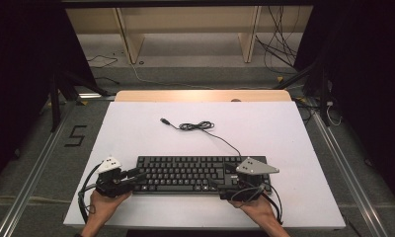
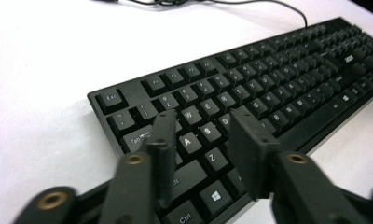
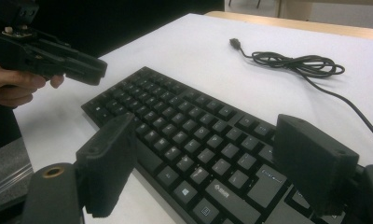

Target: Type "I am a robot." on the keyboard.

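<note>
A black keyboard [image 1: 185, 173] [image 2: 268, 79] [image 3: 189, 126] lies flat near the front of the white table top [image 1: 136, 133]. Its cable [image 1: 198, 126] [image 3: 296, 63] is coiled loosely behind it and ends in a free USB plug [image 1: 163, 120]. My left gripper [image 1: 135, 176] [image 2: 203, 119] hovers over the keyboard's left end, open, with only the A and Z keys showing below the gap. My right gripper [image 1: 219, 188] [image 3: 205, 135] is at the keyboard's right end, jaws wide open. One jaw stands over the keys and the other off the front edge. The left gripper [image 3: 89, 70] shows farther off in the right gripper view.
Bare white table surrounds the keyboard on all sides. A wooden strip [image 1: 200, 95] borders the far edge. Beyond it stand wooden shelf legs [image 1: 129, 39] and loose floor cables [image 1: 279, 49]. Metal rails [image 1: 32, 173] run along the floor on both sides.
</note>
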{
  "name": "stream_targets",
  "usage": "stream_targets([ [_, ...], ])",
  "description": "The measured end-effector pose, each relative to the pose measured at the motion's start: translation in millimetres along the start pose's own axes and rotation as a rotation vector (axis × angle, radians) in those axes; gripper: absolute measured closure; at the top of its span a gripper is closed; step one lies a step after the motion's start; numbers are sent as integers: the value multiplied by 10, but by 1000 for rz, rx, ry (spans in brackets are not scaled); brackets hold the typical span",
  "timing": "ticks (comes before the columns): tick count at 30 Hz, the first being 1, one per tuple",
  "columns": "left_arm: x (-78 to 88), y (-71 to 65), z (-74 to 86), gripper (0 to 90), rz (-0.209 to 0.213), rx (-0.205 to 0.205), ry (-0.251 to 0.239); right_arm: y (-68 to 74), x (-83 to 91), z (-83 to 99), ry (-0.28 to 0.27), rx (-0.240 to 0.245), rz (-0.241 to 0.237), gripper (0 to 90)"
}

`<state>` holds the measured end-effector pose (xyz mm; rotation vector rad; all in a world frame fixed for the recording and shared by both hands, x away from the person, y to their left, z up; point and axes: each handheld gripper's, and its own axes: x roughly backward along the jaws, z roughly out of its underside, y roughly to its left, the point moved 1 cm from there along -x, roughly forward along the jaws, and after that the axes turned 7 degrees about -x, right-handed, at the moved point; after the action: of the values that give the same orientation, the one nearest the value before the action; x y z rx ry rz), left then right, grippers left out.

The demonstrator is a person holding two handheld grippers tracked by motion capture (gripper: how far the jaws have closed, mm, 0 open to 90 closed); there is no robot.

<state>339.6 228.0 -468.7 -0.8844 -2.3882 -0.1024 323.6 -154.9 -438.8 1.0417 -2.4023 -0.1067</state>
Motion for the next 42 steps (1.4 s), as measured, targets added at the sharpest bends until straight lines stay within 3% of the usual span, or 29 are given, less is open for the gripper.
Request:
stream_targets([
  [6,12,2,-18,452,3,24,-29,8,-12,5,4,0,-1,228],
  [18,56,-30,-48,352,27,35,-99,52,-73,13,18,6,-15,227],
  [28,82,-34,-59,314,23,59,-134,138,-207,16,46,28,-39,228],
  [42,72,-55,-62,297,26,60,-128,242,-434,40,99,50,-69,277],
])
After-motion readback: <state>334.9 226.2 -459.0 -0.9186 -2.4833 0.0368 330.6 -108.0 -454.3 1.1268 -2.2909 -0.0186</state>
